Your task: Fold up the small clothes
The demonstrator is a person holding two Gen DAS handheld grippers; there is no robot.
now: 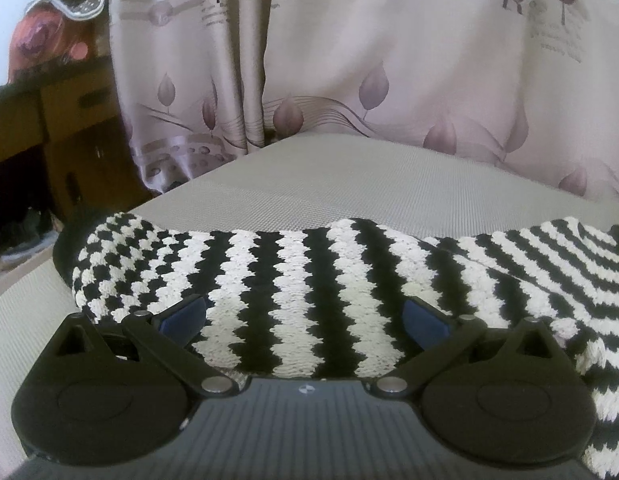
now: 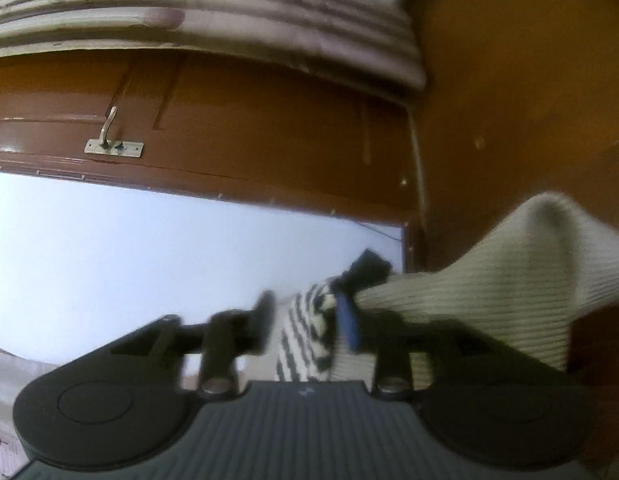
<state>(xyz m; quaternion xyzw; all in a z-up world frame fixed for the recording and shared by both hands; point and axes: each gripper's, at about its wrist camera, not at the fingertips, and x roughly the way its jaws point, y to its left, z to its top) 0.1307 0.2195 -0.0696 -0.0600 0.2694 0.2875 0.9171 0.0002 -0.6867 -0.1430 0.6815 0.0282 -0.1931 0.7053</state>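
Note:
A small black-and-white striped knitted garment (image 1: 309,292) lies spread on a grey woven surface (image 1: 329,176). My left gripper (image 1: 305,316) is open, low over the garment's near part, its blue-padded fingers (image 1: 185,314) spread wide on either side of the stripes. My right gripper (image 2: 309,320) is shut on the striped garment (image 2: 305,340) and holds it lifted in the air, tilted toward a door. A cream ribbed part (image 2: 521,280) of the cloth bunches out past the right finger. The right wrist view is blurred.
A pink patterned curtain (image 1: 369,60) hangs behind the grey surface. Brown wooden furniture (image 1: 77,120) stands at the left. The right wrist view shows a brown door (image 2: 249,128) with a metal handle (image 2: 113,140) and a pale wall (image 2: 129,260).

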